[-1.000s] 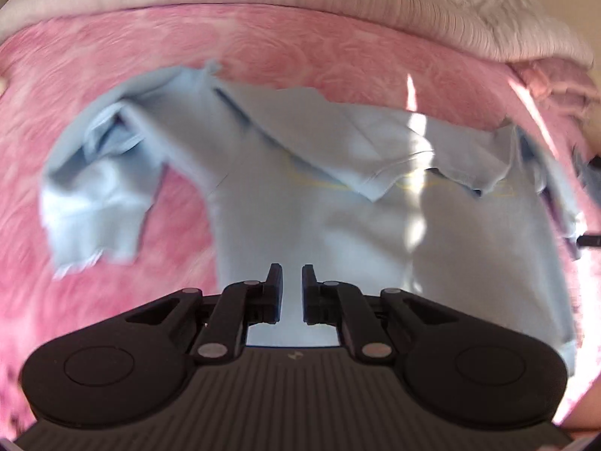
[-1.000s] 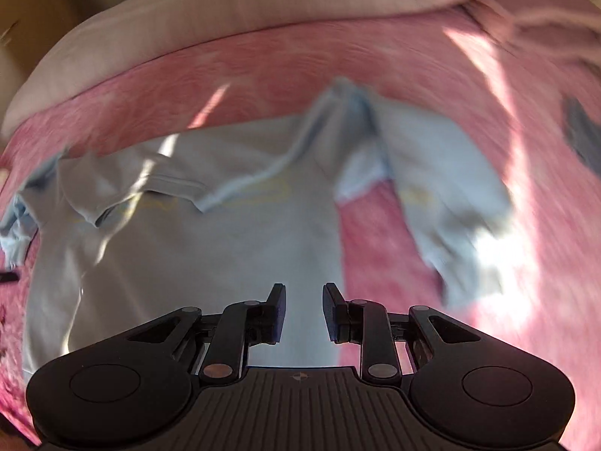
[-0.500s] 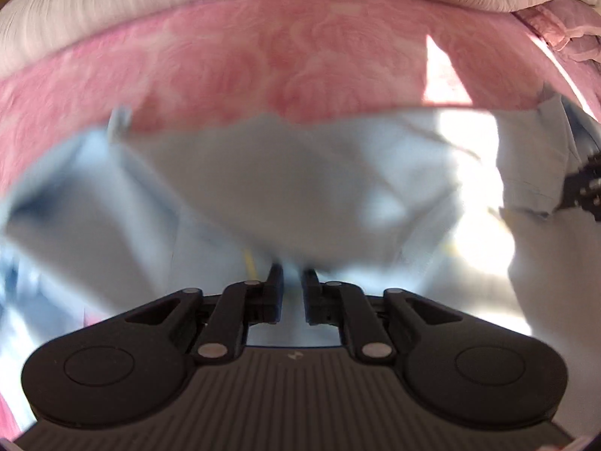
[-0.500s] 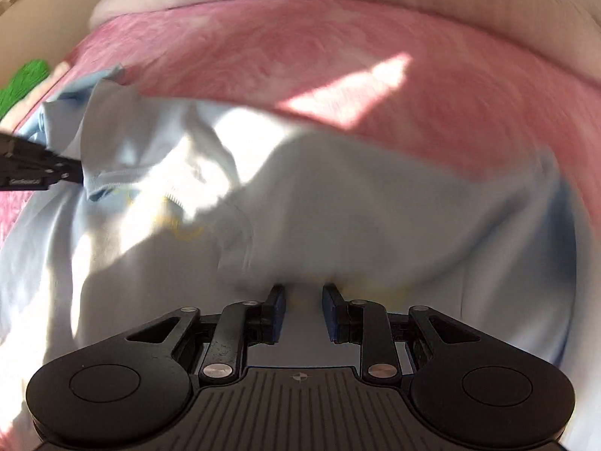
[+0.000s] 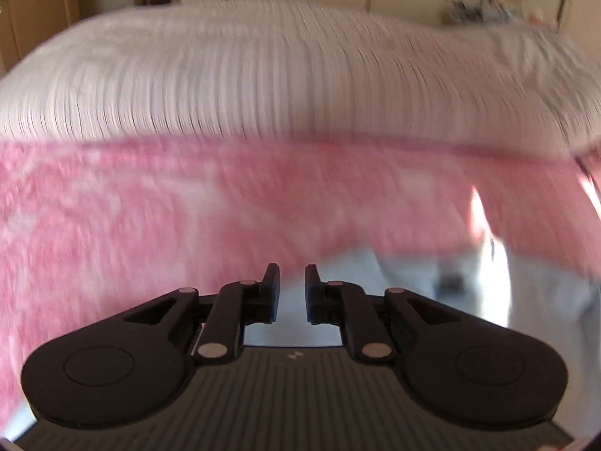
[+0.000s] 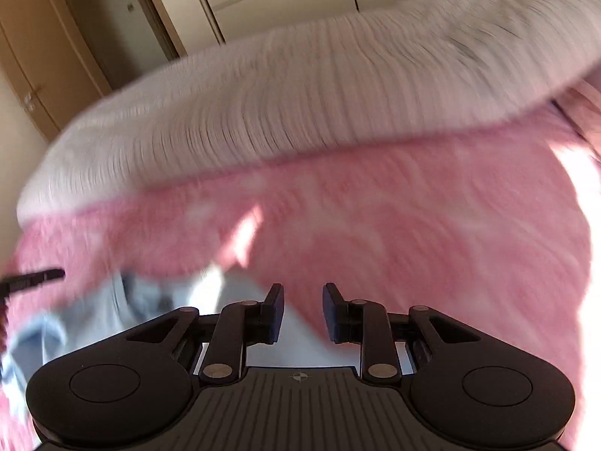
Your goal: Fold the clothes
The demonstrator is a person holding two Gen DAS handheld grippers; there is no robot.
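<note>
- The left gripper (image 5: 292, 276) points down over a pink bedspread (image 5: 150, 218); its jaws stand a narrow gap apart with nothing pinched between them.
- The light blue shirt (image 5: 413, 282) lies on the bedspread below and to the right of the left gripper's fingers, and pale blue cloth shows through the gap under them. A bright patch of sunlight crosses the shirt on its right side.
- The right gripper (image 6: 302, 300) has its jaws spread somewhat wider, and they hold nothing.
- In the right wrist view the shirt (image 6: 112, 312) is bunched at the lower left, reaching under the gripper's left finger; the right finger stands over bare pink cover.
- A dark fingertip of the other gripper pokes in at the left edge of that view, just above the shirt.
- A ribbed white blanket (image 6: 300, 94) lies across the far side of the bed, touching the pink cover.
- Both views are blurred.
</note>
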